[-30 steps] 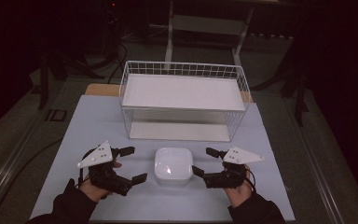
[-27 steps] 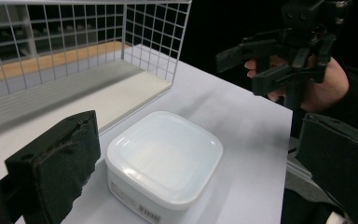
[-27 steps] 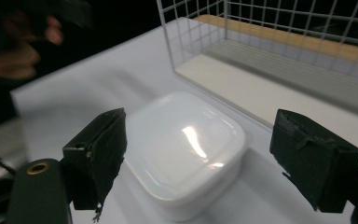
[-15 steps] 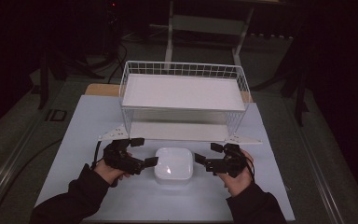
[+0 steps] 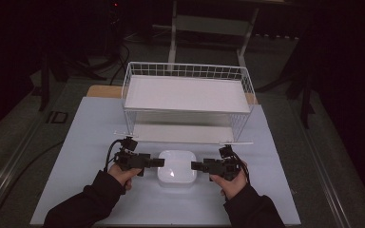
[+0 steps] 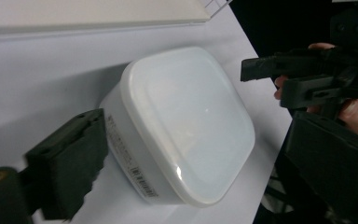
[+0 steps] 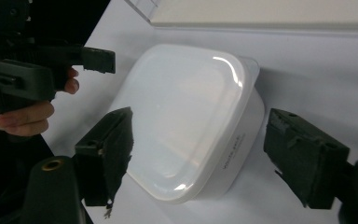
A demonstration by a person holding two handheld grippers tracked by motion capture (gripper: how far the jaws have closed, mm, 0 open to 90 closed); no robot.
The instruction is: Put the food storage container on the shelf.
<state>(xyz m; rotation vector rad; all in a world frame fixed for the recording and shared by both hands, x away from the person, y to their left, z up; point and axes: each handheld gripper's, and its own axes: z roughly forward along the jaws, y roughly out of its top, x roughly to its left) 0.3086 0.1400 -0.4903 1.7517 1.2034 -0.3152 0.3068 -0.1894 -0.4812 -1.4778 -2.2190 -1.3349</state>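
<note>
A white lidded container (image 5: 176, 167) sits on the table (image 5: 85, 137), in front of a wire basket (image 5: 187, 102). The left gripper (image 5: 158, 162) and right gripper (image 5: 196, 166) flank it, jaws spread and holding nothing. The step appears to be a two-sided approach; next, each must likely close on the container's opposite walls.

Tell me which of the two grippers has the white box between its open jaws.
The right gripper: in its own view its two jaws stand open on either side of the white lidded box. The left gripper shows one jaw beside the box's labelled side.
</note>
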